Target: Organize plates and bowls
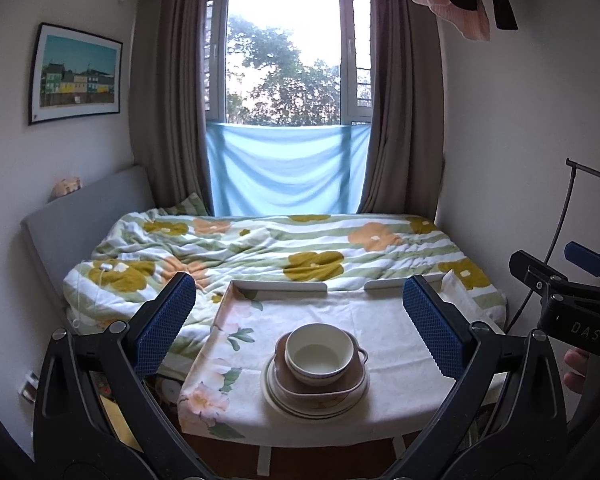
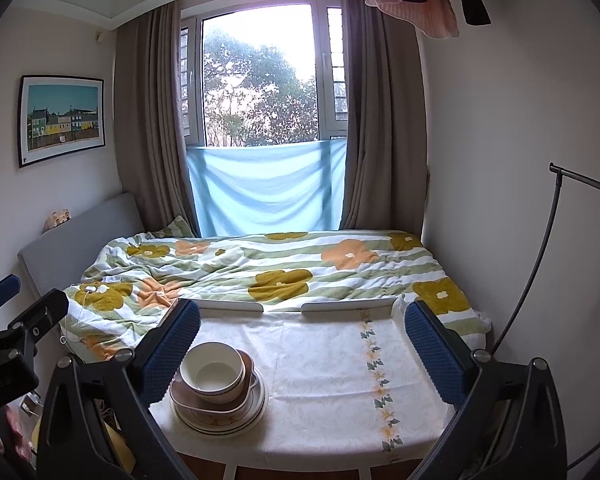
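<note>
White bowl (image 1: 319,351) with blue rim line, brown square dish (image 1: 320,390), floral cream tablecloth (image 1: 380,320), blue gripper pads (image 1: 165,326), green-striped flowered duvet (image 1: 260,248).

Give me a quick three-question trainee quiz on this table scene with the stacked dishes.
1. True or false: the white bowl sits on top of the stack.
2. Are the left gripper and right gripper open or shut?
3. The stack rests on: A) the bed, B) the clothed table, C) the floor.

Key: 1 true; 2 both open, holding nothing; 3 B.
</note>
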